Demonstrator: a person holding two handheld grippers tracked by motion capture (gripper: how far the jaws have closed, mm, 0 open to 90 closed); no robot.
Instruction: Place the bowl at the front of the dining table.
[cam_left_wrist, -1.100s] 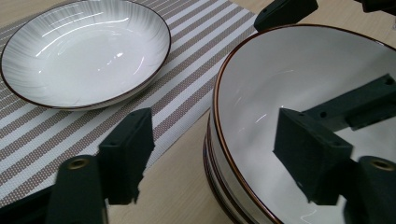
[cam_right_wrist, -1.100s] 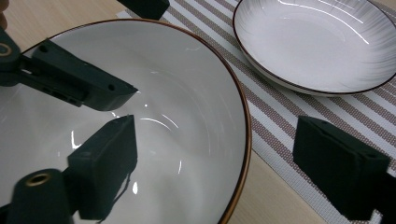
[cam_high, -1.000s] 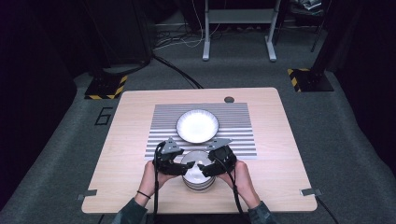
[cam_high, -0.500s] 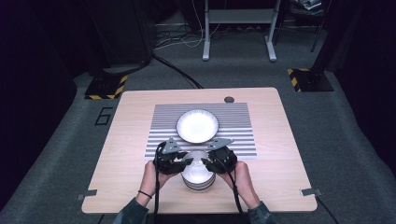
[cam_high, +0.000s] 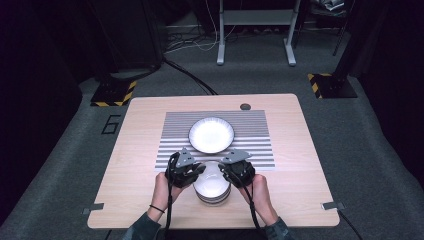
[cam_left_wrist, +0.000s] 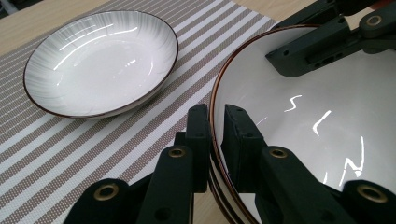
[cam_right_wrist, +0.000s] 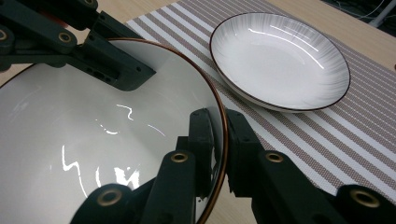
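Observation:
A stack of white bowls with brown rims (cam_high: 212, 189) stands near the table's front edge. My left gripper (cam_high: 199, 172) grips the left rim of the top bowl (cam_left_wrist: 308, 116); its jaws (cam_left_wrist: 215, 116) have just closed, one pad inside and one outside the rim. My right gripper (cam_high: 224, 172) holds the opposite rim of the same bowl (cam_right_wrist: 84, 140), its jaws (cam_right_wrist: 218, 120) also just closed across the rim. A shallow white plate (cam_high: 211, 135) lies on the striped placemat (cam_high: 250, 150) beyond the bowls.
The plate (cam_left_wrist: 100, 60) (cam_right_wrist: 280, 60) sits just past the bowl, a short gap away. A small dark disc (cam_high: 245, 106) is set near the far edge of the wooden table (cam_high: 135, 165). Bare wood lies left and right of the hands.
Both grippers' jaws have closed from wide open onto the top bowl's rim. The hands and the bowl stack have stayed where they were.

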